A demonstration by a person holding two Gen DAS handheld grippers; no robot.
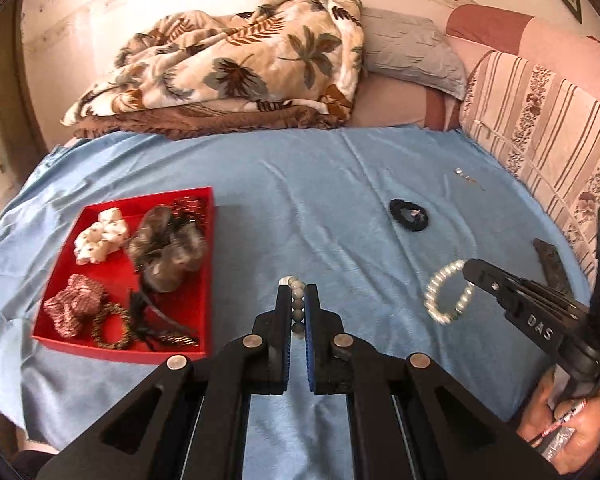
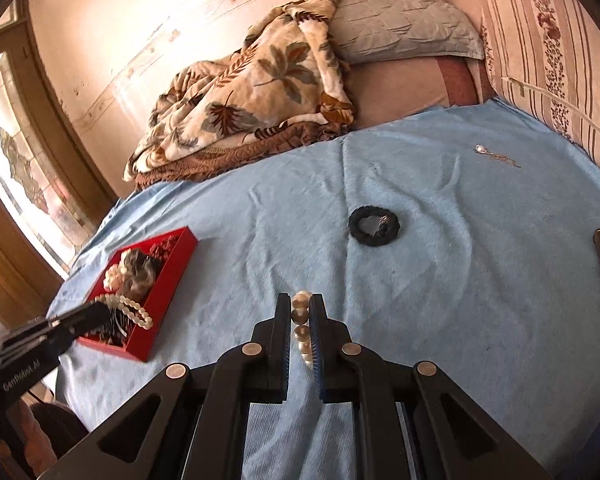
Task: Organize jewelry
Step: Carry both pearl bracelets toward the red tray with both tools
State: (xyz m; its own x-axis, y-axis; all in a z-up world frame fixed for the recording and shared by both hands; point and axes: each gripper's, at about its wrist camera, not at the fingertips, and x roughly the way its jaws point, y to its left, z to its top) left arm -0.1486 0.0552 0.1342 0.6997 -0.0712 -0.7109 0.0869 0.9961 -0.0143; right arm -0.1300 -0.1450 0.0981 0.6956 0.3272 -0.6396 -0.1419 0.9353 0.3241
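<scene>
A: Bracelets, two of them, both pearl. The left gripper (image 1: 298, 294) is clamped on a grey-white bracelet (image 1: 296, 304), beads pinched between the pads, with the loop hanging off the tips, near the right wall of the red tray (image 1: 204, 280).

B: And the other one?

A: The right gripper (image 2: 300, 312) is closed on a white bracelet (image 2: 302, 336), held above the blue cloth (image 2: 420, 280) toward its near edge. From the left wrist view its loop (image 1: 448, 296) dangles free of the jaws.

B: How will they handle?

A: Light, I'd say. The beads are hard, round and smooth, so they can roll out of a pinch. The string between them looks limp, so the loop swings and sags. Gripping across one bead, as both do now, seems the safest hold.

B: What's left on the cloth?

A: A black hair tie (image 2: 374, 226) mid-cloth, and a small pendant on a thin chain (image 2: 496, 156) toward the far right corner. The chain is fine and flat against the cloth; I'd take it by the pendant.

B: Tray's crowded?

A: Scrunchies fill most of it (image 1: 164, 252). A gap shows along the near right side.
</scene>
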